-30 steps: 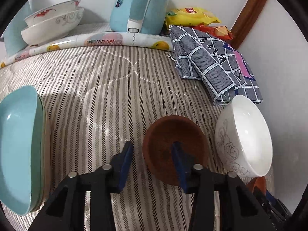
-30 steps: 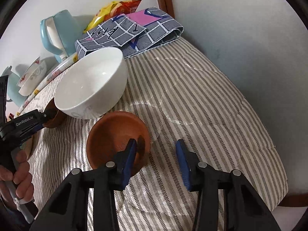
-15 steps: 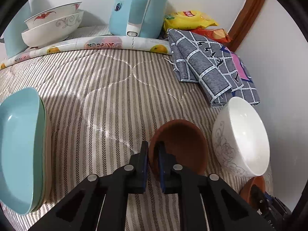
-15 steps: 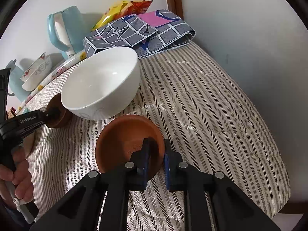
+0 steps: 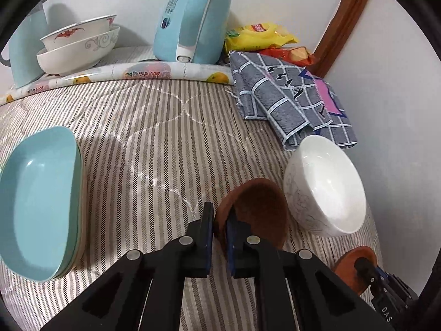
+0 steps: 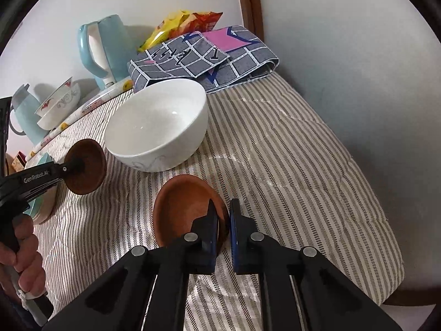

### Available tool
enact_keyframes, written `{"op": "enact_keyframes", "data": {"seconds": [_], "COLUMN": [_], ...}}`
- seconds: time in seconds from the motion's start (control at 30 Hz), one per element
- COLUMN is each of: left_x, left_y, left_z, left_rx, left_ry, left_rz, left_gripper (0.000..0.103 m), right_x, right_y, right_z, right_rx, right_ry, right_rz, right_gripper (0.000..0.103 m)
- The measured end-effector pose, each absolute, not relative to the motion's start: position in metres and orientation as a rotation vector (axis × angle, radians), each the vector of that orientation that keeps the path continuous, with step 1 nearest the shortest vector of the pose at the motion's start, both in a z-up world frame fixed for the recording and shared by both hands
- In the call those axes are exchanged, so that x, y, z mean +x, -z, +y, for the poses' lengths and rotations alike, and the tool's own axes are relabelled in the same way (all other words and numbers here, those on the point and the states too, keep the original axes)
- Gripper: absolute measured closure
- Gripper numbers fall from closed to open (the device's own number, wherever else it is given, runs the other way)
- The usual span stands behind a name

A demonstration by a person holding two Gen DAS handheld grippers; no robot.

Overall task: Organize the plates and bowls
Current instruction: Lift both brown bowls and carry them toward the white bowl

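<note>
Two brown dishes (image 6: 187, 207) (image 6: 86, 173), one white bowl (image 6: 157, 127)

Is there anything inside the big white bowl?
No, the white bowl shows only its bare shiny inside in the right wrist view.

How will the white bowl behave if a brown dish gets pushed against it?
The white bowl looks like glazed ceramic, so probably stiff, fairly heavy and chippable. Its gloss suggests smooth sides the jaws may slip on. It is deep and sits on a soft striped cloth, so a low push may tip it rather than slide it.
</note>
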State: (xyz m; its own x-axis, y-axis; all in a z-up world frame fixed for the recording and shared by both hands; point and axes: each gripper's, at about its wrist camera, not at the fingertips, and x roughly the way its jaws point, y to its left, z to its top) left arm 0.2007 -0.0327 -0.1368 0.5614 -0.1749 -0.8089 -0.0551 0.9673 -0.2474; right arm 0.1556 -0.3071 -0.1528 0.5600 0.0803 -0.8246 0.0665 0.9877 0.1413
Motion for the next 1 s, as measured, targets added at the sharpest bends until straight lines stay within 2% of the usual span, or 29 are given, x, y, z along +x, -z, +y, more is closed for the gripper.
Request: {"op": "enact_keyframes", "data": {"seconds": [1.0], "left_x": [0.157], "left_y": [0.086], "left_z": [-0.002], "left_rx": [-0.300], "left_ry": [0.042], "left_rz": [0.919], "left_gripper": [0.095], "right_x": [0.127], "right_y": [0.075], "right_z": [-0.285], "right_rx": [0.145], "right_ry": [-0.026], "right_rz": [0.860], "right_gripper": [0.095]}}
